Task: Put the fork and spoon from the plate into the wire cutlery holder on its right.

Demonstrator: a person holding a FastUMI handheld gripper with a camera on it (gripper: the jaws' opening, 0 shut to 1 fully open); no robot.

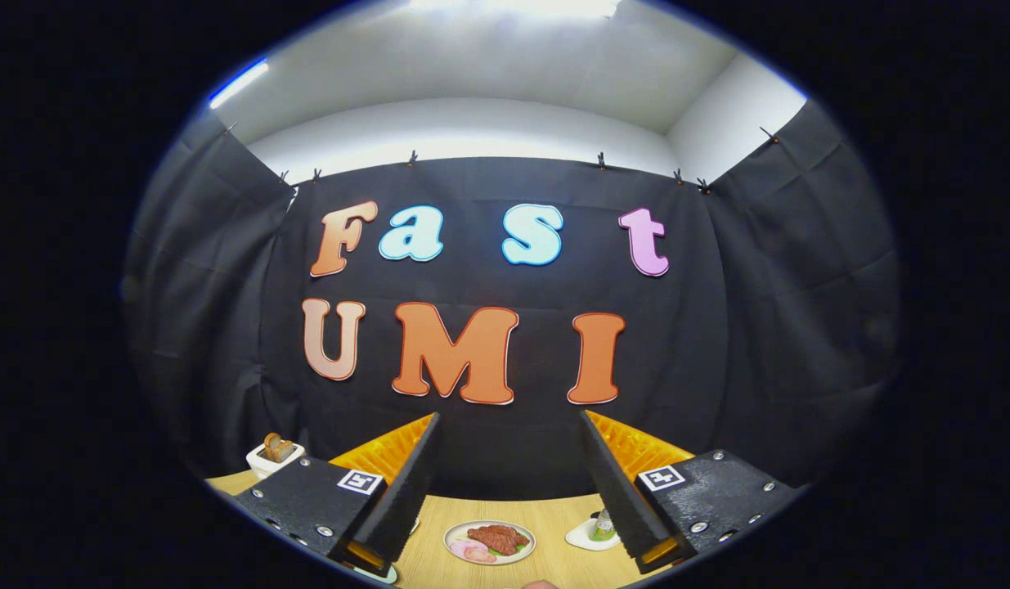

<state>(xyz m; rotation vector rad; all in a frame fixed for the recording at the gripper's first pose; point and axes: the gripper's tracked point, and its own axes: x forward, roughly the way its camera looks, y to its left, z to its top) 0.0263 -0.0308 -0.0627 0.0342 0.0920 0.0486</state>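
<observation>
My gripper (pixel 509 425) is held high above the wooden table (pixel 554 515), its fingers wide apart with nothing between them. Below and between the fingers lies a small white plate (pixel 462 532) carrying what looks like slices of meat and ham. I cannot make out a fork, a spoon or a wire holder from here. A small rounded shape (pixel 541 584) peeks in at the near edge of the table; what it is I cannot tell.
A white toaster with bread slices (pixel 274 455) stands at the far left of the table. A small white dish with a green item (pixel 596 532) sits just inside the right finger. Black cloth walls close the booth behind and on both sides.
</observation>
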